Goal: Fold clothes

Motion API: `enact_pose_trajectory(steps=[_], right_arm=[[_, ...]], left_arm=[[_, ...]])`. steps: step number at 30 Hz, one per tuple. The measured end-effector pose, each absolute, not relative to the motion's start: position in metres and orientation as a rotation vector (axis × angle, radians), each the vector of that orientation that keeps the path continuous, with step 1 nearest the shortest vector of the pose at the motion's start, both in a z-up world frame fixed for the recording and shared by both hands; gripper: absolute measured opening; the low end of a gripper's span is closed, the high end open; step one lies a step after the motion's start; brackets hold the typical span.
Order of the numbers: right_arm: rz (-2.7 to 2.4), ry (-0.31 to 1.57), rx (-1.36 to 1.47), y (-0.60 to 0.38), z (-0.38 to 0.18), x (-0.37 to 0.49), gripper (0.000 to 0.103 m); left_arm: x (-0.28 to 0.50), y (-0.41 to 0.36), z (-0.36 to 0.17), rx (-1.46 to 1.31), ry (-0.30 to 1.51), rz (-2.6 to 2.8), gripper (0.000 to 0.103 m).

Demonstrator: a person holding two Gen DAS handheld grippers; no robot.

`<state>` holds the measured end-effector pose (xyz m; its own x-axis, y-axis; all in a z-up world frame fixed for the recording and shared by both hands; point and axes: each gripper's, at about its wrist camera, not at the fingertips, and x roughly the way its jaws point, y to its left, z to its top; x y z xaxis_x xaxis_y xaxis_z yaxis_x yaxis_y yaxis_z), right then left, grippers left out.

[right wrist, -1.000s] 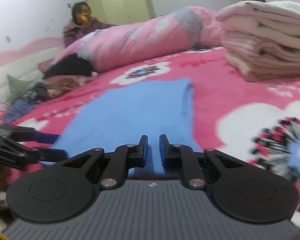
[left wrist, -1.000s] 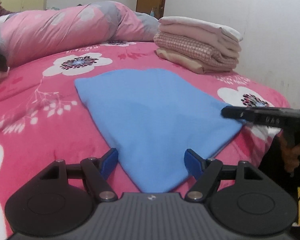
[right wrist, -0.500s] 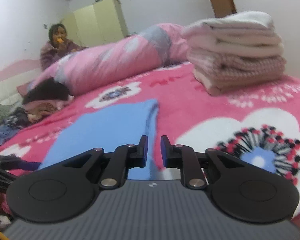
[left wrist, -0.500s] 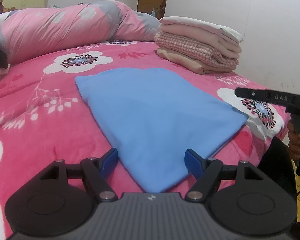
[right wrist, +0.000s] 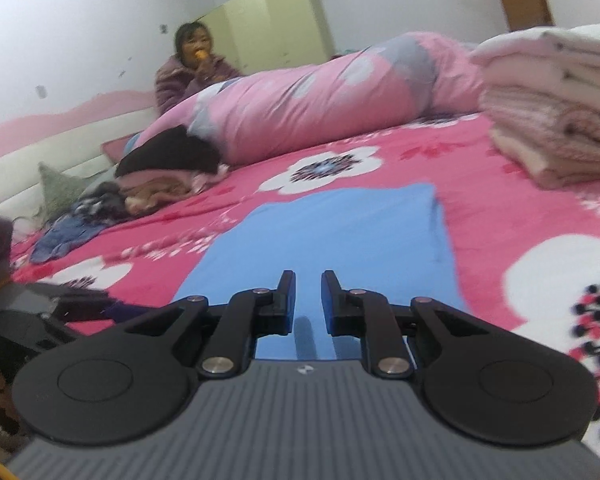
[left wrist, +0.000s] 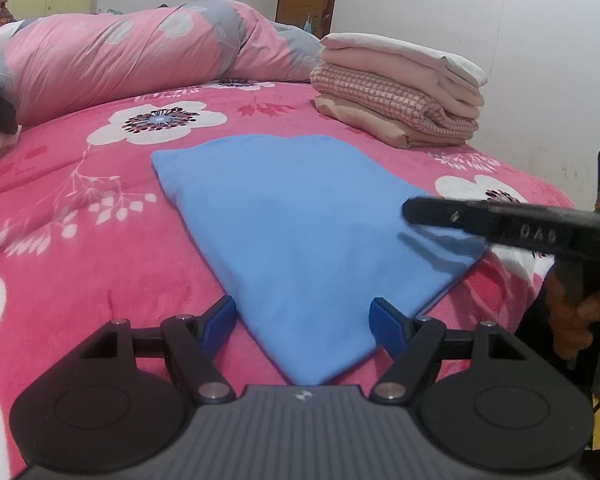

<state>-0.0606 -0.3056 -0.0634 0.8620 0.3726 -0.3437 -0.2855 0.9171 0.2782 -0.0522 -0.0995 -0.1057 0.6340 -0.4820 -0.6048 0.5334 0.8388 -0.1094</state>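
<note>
**Blue cloth folded flat near the bed's front edge**

Blue cloth (left wrist: pixel 300 232) lies folded and smooth on the pink floral bedspread (left wrist: pixel 80 208), one corner pointing at the bed's near edge. Far left edge of the bed, seen from the right wrist: a loose heap of dark and mixed clothes (right wrist: pixel 148 184), with a seated person (right wrist: pixel 192 72) behind it. A rolled pink quilt (left wrist: pixel 140 52) runs along the bed's far side. Toward the far right corner, a stack of folded clothes (left wrist: pixel 400 92), pinks and beige, squared up, well apart from the blue cloth.

Left gripper (left wrist: pixel 304 320): jaws wide apart, straddling the cloth's near corner, pads clear of the fabric, holding nothing.

Right gripper (right wrist: pixel 308 300): jaws close together with a narrow gap, nothing between them; it hovers over the cloth's right-hand corner, casting a shadow on it. A hand (left wrist: pixel 580 320) grips its handle off the bed's right edge.
</note>
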Motion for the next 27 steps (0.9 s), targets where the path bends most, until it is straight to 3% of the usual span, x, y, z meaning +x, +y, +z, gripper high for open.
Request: enact_pose_trajectory(steps=[17,27], right_arm=[[0.183,0.412,0.267,-0.360,-0.084,-0.077,0.011],[0.107,0.351,0.320,-0.378,-0.072,-0.084,0.014]], left_arm=[[-0.056,-0.091,-0.105,0.076,0.658,-0.562,0.075],[-0.059,-0.079,-0.074,0.064,0.553,-0.486,0.075]])
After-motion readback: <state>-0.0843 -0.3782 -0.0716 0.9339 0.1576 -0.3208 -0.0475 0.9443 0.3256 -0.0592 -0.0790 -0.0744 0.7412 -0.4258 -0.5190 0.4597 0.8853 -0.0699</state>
